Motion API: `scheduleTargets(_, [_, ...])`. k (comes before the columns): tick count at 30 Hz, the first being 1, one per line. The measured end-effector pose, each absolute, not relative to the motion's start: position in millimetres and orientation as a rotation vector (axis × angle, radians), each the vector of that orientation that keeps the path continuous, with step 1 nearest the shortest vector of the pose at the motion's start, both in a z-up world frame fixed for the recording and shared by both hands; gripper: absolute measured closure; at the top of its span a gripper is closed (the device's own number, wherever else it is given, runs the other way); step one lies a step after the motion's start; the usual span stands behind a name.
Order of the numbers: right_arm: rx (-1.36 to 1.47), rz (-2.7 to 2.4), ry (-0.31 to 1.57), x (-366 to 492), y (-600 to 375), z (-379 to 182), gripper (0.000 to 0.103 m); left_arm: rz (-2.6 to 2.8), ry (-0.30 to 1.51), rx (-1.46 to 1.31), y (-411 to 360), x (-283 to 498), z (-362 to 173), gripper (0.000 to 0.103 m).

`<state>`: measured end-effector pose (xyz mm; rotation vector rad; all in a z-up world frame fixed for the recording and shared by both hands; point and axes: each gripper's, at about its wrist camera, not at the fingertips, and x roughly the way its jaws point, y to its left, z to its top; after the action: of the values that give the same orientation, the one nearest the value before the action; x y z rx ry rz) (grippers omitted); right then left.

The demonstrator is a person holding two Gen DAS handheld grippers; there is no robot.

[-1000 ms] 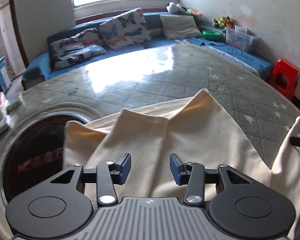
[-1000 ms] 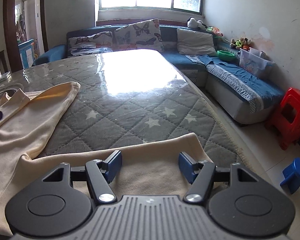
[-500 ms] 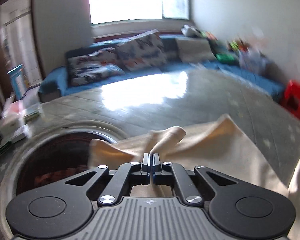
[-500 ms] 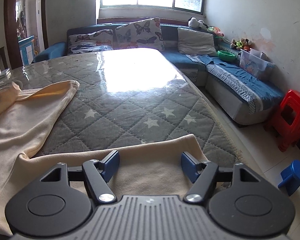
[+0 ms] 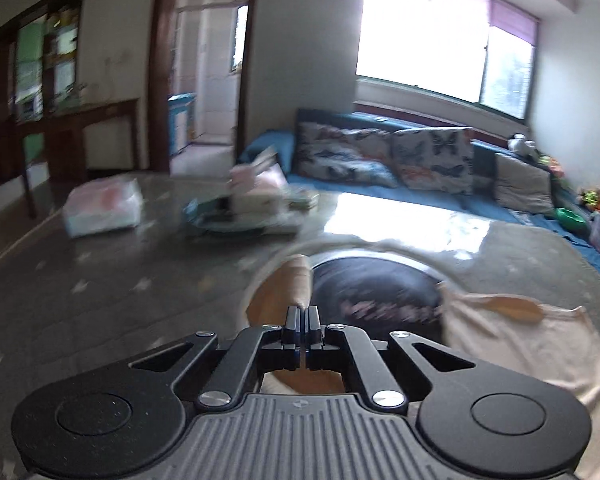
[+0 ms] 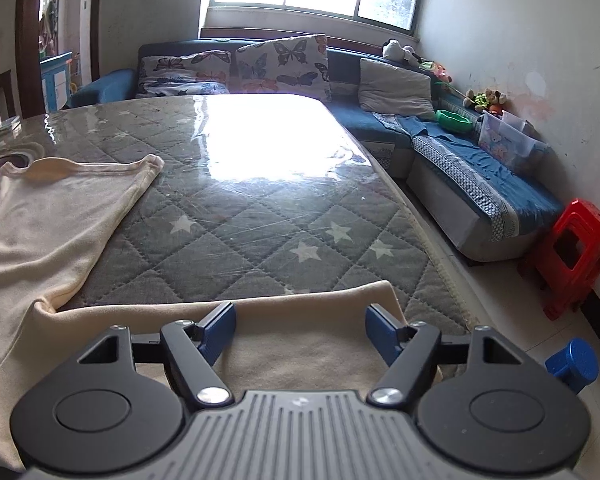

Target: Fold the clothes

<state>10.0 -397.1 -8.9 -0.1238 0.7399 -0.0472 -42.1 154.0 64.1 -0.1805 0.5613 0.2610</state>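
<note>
The left gripper (image 5: pixel 302 322) has clamped shut on the cream garment (image 5: pixel 296 280) and swung it leftward. The right gripper (image 6: pixel 300 330) is opening wider

1. We see a table (image 6: pixel 260 208) covered by a grey quilted, star-patterned mat under clear glossy film.
2. A cream garment (image 6: pixel 40 232) lies on its near left part.
3. At the far left we find a white bag (image 5: pixel 104 210) and blurred packages (image 5: pixel 256 200).
</note>
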Motion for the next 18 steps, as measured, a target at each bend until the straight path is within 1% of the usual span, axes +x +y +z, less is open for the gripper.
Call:
scheduleTargets(4, [-0.149, 0.04, 0.738, 4.7, -378.6, 0.7, 0.03, 0.312, 0.626, -0.214, 172.4, -51.5, 38.7, 0.101])
scheduleTargets(6, [-0.157, 0.097, 0.737, 1.3, -368.3, 5.9, 0.03, 0.308, 0.63, -0.229, 174.5, -54.1, 33.2, 0.101])
scheduleTargets(12, [-0.151, 0.443, 0.767, -15.6, -311.0, 26.9, 0.032, 0.296, 0.627, -0.222, 174.0, -55.4, 29.8, 0.101])
scheduleTargets(14, [-0.185, 0.563, 0.774, -23.1, -287.3, 31.3, 0.035, 0.299, 0.629, -0.231, 177.4, -51.0, 28.4, 0.101])
scheduleTargets(18, [-0.294, 0.768, 0.751, -46.8, -239.8, 35.5, 0.035, 0.304, 0.626, -0.239, 177.7, -48.8, 28.0, 0.101])
